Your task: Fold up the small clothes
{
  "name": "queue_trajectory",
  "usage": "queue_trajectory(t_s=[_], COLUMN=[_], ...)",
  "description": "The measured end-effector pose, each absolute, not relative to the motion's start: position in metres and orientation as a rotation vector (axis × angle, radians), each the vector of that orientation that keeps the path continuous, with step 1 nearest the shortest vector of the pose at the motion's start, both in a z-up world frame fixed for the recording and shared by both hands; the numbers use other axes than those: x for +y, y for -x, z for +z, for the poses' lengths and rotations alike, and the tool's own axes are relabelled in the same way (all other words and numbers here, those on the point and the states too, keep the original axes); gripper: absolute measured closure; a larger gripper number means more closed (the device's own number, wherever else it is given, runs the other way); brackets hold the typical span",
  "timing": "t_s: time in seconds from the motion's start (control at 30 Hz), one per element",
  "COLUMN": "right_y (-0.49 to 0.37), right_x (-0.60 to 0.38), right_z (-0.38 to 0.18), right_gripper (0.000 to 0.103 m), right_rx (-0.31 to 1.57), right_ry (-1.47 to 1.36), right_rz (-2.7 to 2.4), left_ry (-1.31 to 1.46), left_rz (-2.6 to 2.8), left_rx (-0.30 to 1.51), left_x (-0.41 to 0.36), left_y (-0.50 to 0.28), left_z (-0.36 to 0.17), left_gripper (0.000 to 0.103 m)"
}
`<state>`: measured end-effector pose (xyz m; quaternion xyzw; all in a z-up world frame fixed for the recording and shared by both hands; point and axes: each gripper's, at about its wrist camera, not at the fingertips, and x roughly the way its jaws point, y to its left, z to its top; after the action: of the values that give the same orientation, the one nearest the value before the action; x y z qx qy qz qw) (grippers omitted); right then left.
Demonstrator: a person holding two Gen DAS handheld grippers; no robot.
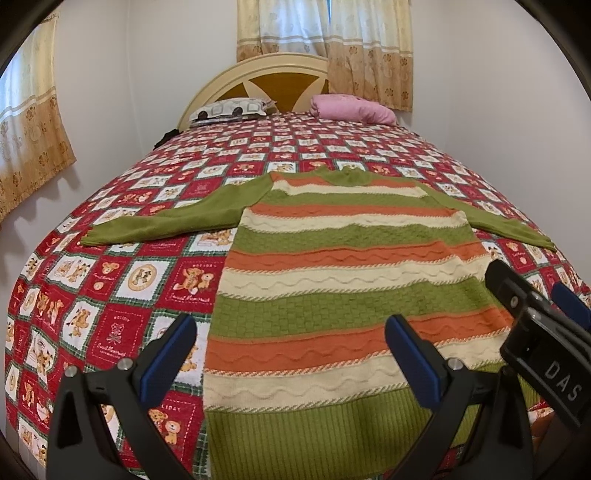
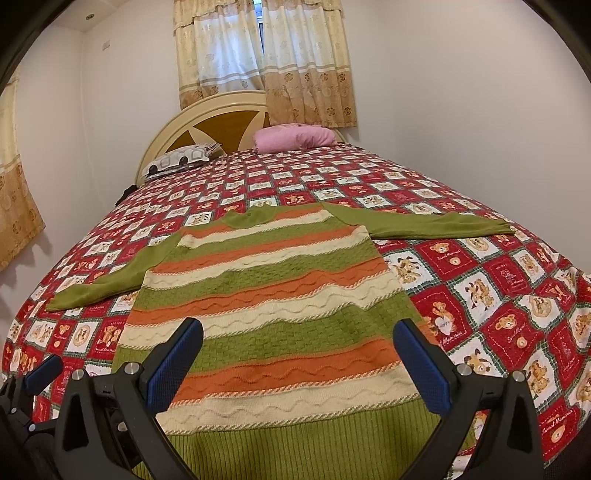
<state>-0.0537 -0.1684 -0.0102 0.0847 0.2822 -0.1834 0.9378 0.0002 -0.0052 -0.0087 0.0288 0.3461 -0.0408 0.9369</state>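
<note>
A small knitted sweater [image 1: 343, 280] with green, orange and cream stripes lies flat on the bed, hem toward me, both green sleeves spread out sideways. It also shows in the right wrist view [image 2: 280, 302]. My left gripper [image 1: 291, 354] is open and empty, held above the hem's left part. My right gripper [image 2: 299, 354] is open and empty above the hem's middle and right part. The right gripper also shows in the left wrist view [image 1: 535, 306] at the right edge. The left gripper shows at the lower left of the right wrist view [image 2: 33, 376].
The bed carries a red and white teddy-bear quilt [image 1: 110, 295]. A pink pillow [image 1: 351, 109] and a patterned pillow [image 1: 229, 109] lie by the headboard [image 1: 258, 74]. Curtains [image 1: 325, 29] hang behind, and walls stand on both sides.
</note>
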Motion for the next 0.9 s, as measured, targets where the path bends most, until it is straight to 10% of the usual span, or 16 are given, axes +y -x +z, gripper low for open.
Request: queue_trajectory(t_s=[0.9], right_y=[-0.073], right_x=[-0.247], right_z=[-0.003], right_gripper=[0.025], right_rx=[0.624], right_ry=[-0.225], right_rz=[-0.323], left_ry=[-0.064], left_rz=[-0.051], left_rx=[0.736], left_x=[-0.005], left_y=[-0.149], left_z=[-0.021], left_gripper=[0.0])
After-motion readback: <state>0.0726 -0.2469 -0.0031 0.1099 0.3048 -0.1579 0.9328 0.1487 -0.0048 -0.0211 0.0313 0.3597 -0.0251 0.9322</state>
